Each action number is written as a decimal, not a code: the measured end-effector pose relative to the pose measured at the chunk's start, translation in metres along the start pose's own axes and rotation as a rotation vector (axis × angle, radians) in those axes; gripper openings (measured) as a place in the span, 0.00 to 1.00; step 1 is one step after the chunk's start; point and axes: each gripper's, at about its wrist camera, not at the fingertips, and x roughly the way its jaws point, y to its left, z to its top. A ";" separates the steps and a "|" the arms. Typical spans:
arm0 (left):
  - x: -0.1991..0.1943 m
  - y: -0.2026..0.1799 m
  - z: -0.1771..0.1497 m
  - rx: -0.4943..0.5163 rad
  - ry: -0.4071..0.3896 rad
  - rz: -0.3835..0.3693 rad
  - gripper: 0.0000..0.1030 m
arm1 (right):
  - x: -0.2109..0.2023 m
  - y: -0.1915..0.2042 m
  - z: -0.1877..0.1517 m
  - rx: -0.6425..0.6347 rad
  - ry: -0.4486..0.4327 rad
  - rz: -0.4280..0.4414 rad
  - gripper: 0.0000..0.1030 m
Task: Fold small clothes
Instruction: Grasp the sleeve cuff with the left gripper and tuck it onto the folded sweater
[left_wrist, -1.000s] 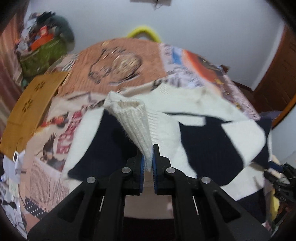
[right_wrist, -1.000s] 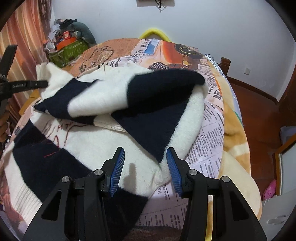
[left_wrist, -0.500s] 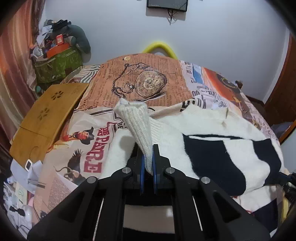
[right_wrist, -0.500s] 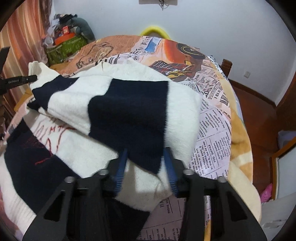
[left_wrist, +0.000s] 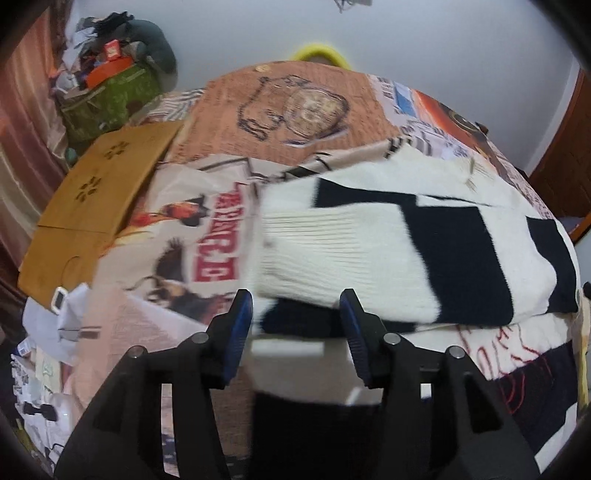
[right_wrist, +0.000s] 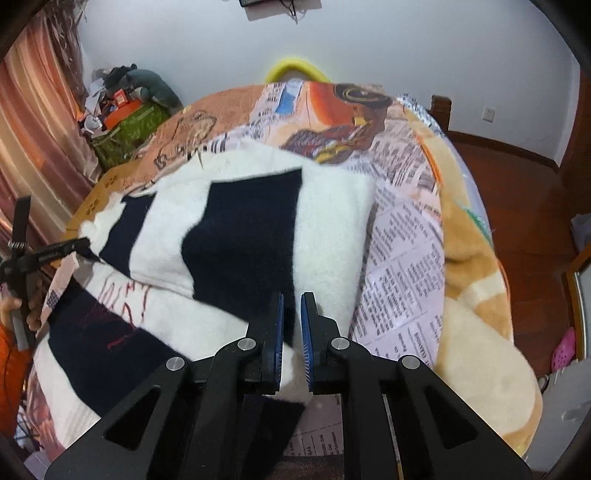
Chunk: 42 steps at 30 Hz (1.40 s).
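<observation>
A white and navy block-pattern sweater (left_wrist: 424, 251) lies on the bed with a sleeve folded across its body. The sleeve's ribbed white cuff (left_wrist: 325, 243) lies flat just beyond my left gripper (left_wrist: 296, 325), which is open and holds nothing. In the right wrist view the sweater (right_wrist: 236, 236) fills the middle. My right gripper (right_wrist: 291, 328) is shut on the sweater's folded right edge, pinching white and navy knit between its blue pads (right_wrist: 277, 332). The left gripper's arm shows at the left edge (right_wrist: 44, 254).
The bed has a printed newspaper-pattern cover (left_wrist: 303, 107). A wooden lap table (left_wrist: 99, 192) lies at the bed's left. A cluttered green bag (left_wrist: 110, 92) stands in the far left corner. A beige blanket (right_wrist: 476, 295) hangs off the bed's right side above a wooden floor (right_wrist: 528, 192).
My left gripper has let go of the ribbed cuff and opened; the sleeve now lies flat across the sweater. My right gripper has closed on the sweater's right edge.
</observation>
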 end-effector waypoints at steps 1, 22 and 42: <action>-0.002 0.006 0.001 -0.006 0.000 0.013 0.47 | 0.001 0.001 0.004 -0.002 -0.009 0.000 0.09; 0.026 -0.010 0.014 0.020 -0.013 0.070 0.09 | 0.070 -0.001 0.044 0.007 0.040 -0.003 0.27; -0.010 0.014 -0.019 0.013 0.023 0.053 0.21 | 0.036 -0.001 0.003 -0.047 0.080 -0.093 0.51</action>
